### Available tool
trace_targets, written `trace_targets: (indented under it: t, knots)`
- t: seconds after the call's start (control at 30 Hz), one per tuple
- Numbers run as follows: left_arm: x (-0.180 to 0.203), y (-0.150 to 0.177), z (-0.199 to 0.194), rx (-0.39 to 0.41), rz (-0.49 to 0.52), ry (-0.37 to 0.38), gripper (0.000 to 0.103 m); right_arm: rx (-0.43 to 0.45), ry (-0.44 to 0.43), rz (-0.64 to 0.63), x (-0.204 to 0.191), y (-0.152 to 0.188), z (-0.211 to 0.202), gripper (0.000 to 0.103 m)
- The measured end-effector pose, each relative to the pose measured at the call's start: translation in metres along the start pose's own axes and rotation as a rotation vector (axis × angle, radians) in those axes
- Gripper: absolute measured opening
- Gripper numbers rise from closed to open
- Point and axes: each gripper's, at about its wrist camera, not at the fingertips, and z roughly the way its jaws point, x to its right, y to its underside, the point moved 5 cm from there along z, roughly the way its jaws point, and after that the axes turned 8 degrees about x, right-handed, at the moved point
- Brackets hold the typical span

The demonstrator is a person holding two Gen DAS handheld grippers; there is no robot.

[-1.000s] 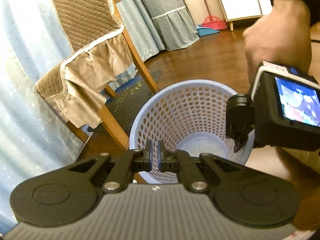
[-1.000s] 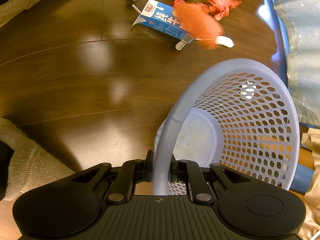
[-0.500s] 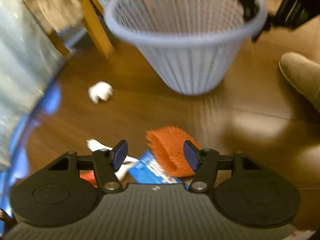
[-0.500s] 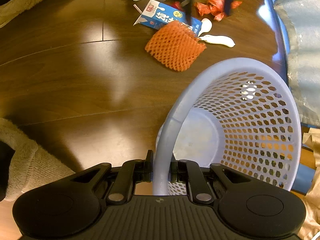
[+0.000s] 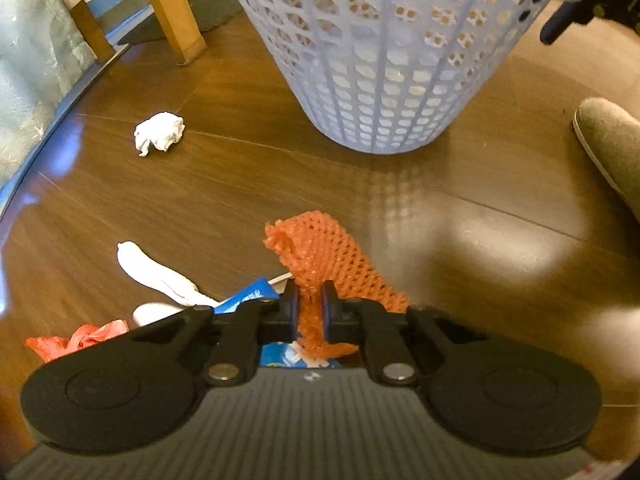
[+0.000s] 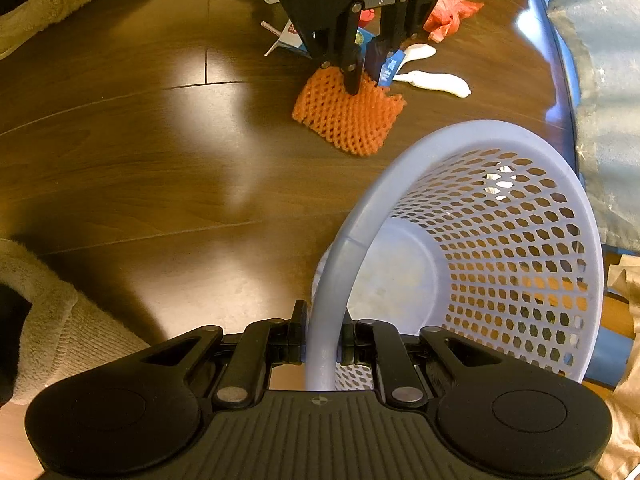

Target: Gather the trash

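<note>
On the floor, near the basket (image 6: 472,240), your left hand-held gripper (image 5: 309,312) has its jaws pinched on the orange net (image 5: 324,256); the net's far end lies on the wood, its near end bunched between the pads. Your right hand-held gripper (image 6: 323,336) is clamped on the basket's rim. Just beside the net you have a blue carton (image 5: 250,294), two white scraps (image 6: 434,82) and a red bag (image 6: 452,14). A paper ball (image 5: 159,133) sits well apart, toward the chair leg (image 5: 172,8). A slipper (image 5: 612,140) rests at the right edge
</note>
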Motion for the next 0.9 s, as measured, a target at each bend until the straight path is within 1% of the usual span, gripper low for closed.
trace_targets:
  t: [0.17, 0.33, 0.43, 0.53, 0.63, 0.7, 0.77, 0.83, 0.9]
  knots:
    - [-0.009, -0.012, -0.031, 0.044, -0.031, -0.017, 0.006, -0.002, 0.004, 0.005, 0.0, 0.001, -0.001, 0.009]
    - [-0.028, -0.036, -0.072, 0.109, -0.048, -0.061, 0.006, -0.006, 0.003, 0.001, -0.001, 0.002, 0.0, 0.009]
    - [-0.038, -0.062, -0.102, 0.164, -0.031, -0.083, 0.006, -0.01, 0.006, 0.001, -0.001, 0.003, 0.0, 0.009]
    - [-0.044, -0.094, -0.134, 0.241, -0.002, -0.107, 0.006, -0.005, 0.001, -0.011, -0.001, 0.004, 0.001, 0.009]
    - [-0.045, -0.128, -0.157, 0.322, 0.03, -0.115, 0.006, -0.005, 0.0, -0.013, -0.003, 0.006, 0.001, 0.009]
    - [-0.04, -0.152, -0.166, 0.376, 0.048, -0.102, 0.006, -0.005, 0.0, -0.014, -0.003, 0.006, 0.001, 0.009]
    - [-0.031, -0.17, -0.167, 0.415, 0.055, -0.07, 0.007, -0.005, -0.001, -0.011, -0.003, 0.006, 0.001, 0.009]
    - [-0.021, -0.182, -0.16, 0.435, 0.068, -0.037, 0.007, -0.003, -0.001, -0.01, -0.005, 0.007, 0.001, 0.009]
    - [-0.014, -0.19, -0.147, 0.435, 0.071, -0.017, 0.008, -0.003, -0.002, -0.01, -0.004, 0.007, 0.003, 0.009]
